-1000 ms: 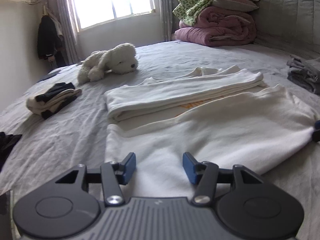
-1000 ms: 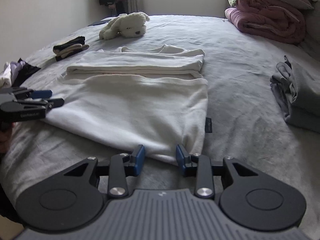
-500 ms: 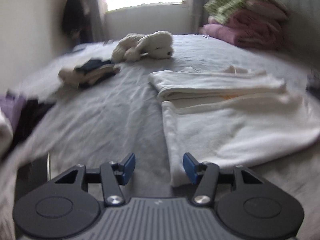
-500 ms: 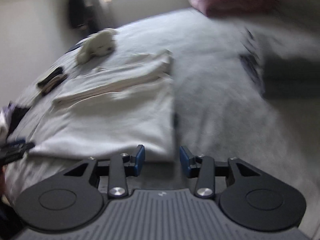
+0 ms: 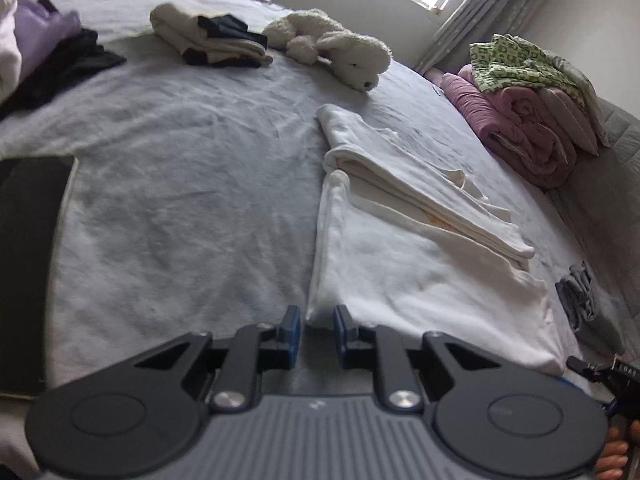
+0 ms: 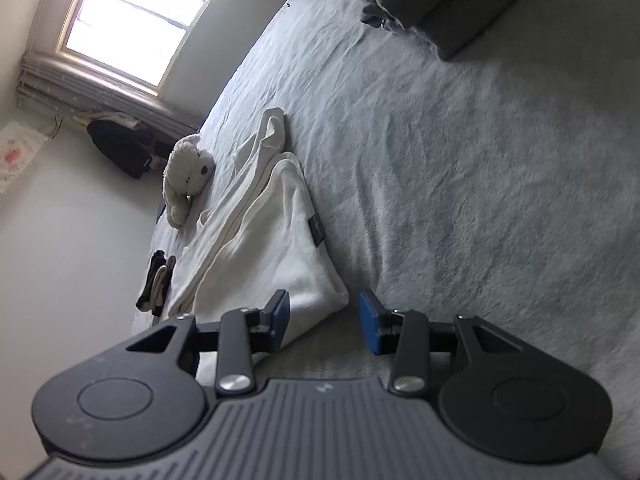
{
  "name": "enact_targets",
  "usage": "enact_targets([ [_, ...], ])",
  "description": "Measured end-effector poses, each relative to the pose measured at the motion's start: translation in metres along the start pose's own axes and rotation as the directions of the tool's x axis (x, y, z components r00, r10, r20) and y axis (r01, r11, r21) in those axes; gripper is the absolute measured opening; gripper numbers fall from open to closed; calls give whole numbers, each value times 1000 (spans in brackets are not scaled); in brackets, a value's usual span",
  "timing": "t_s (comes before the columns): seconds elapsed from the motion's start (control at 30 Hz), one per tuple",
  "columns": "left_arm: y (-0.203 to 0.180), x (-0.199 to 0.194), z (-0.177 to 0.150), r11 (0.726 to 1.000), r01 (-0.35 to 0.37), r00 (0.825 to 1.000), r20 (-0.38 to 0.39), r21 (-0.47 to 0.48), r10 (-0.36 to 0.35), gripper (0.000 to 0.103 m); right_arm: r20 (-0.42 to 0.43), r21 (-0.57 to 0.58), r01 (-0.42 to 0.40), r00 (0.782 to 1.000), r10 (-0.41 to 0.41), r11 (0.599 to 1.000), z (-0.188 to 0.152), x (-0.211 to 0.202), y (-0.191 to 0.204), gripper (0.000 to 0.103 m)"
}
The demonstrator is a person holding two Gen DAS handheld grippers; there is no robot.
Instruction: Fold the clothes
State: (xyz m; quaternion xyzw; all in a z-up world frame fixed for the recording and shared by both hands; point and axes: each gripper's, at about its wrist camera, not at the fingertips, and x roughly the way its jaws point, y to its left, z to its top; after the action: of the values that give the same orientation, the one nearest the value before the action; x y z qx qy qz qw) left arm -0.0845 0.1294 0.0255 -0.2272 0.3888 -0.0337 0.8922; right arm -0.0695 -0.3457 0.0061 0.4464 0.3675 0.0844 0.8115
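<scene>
A white garment [image 5: 420, 280] lies flat on the grey bed sheet [image 5: 180, 200], its far part folded over into a long band [image 5: 400, 184]. My left gripper [image 5: 317, 330] is at the garment's near left corner. Its jaws are closing, and the corner sits between the fingertips with a sliver of gap on the left. My right gripper [image 6: 324, 316] is rolled on its side and stands open at the near right corner of the garment [image 6: 280, 248], which lies between its fingers. The left wrist view shows the right gripper [image 5: 600, 372] at bottom right, with a hand on it.
A white plush dog [image 5: 344, 52] and a folded cream and black stack [image 5: 212, 40] lie at the far side. Purple and black clothes [image 5: 48, 48] lie far left, and a dark flat thing [image 5: 28, 260] lies at the left edge. Pink quilts [image 5: 528, 128] and folded grey clothes [image 6: 440, 8] lie right.
My left gripper slid left along the garment's near edge to its corner, rolled, and its jaws narrowed. My right gripper rolled over at the right corner, and its jaws stand slightly wider.
</scene>
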Motion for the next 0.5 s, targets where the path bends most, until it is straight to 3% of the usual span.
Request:
enact_targets([
  [0.13,2,6,2,998,13,1000,-6,-64,-13,21,12,5,-12,1000,11,1000,-2,3,0,42],
  [0.3,11,6,3,983,70,997,6,-169,-70,36,31,13,-18,999,18,1000,-6,4,0,42],
  [0.5,15,9,5,971,92,996,20,-222,-90,38,57,53,-38,998,35,998,-7,5,-4,40],
])
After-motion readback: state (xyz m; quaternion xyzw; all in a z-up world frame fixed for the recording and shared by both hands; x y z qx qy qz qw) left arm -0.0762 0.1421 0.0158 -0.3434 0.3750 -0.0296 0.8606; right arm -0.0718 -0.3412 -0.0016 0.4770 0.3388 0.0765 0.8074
